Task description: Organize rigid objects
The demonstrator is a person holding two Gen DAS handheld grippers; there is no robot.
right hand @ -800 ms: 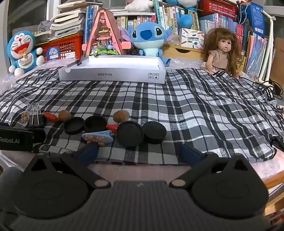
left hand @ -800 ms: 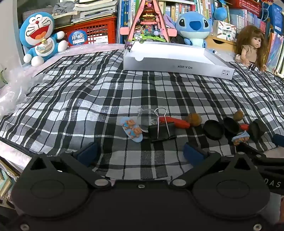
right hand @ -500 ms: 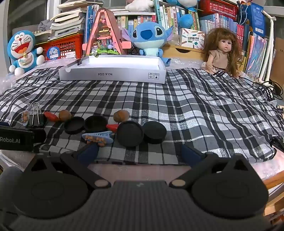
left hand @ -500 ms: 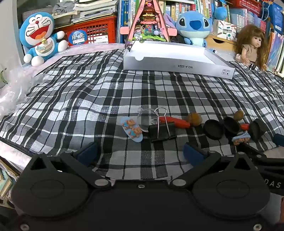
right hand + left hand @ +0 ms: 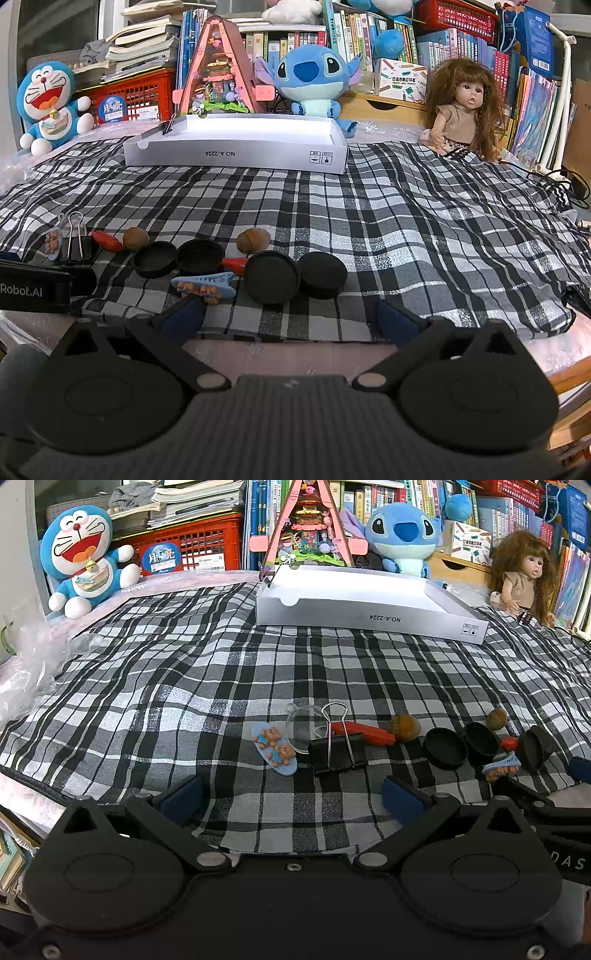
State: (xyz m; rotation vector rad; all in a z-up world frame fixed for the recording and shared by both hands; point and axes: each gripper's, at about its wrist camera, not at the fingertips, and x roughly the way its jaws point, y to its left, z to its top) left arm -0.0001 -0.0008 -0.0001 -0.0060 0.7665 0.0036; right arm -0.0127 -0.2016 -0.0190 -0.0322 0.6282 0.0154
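Observation:
Small objects lie in a row on the plaid cloth near its front edge. In the left wrist view I see a blue bear hair clip [image 5: 275, 747], a clear round dish [image 5: 306, 731], a black binder clip [image 5: 338, 751], a red piece [image 5: 364, 733], a brown nut [image 5: 404, 723] and black lids [image 5: 445, 747]. The right wrist view shows several black lids [image 5: 271, 277], a blue claw clip [image 5: 205, 286], two nuts [image 5: 253, 240] and the binder clip [image 5: 75, 245]. My left gripper [image 5: 291, 799] and right gripper [image 5: 291, 317] both stand open and empty, just short of the row.
A shallow white box [image 5: 364, 596] [image 5: 236, 142] sits at the back of the cloth. Behind it are plush toys [image 5: 314, 79], a doll [image 5: 463, 110], a red crate [image 5: 192, 548] and bookshelves. Crinkled plastic [image 5: 26, 668] lies at the left edge.

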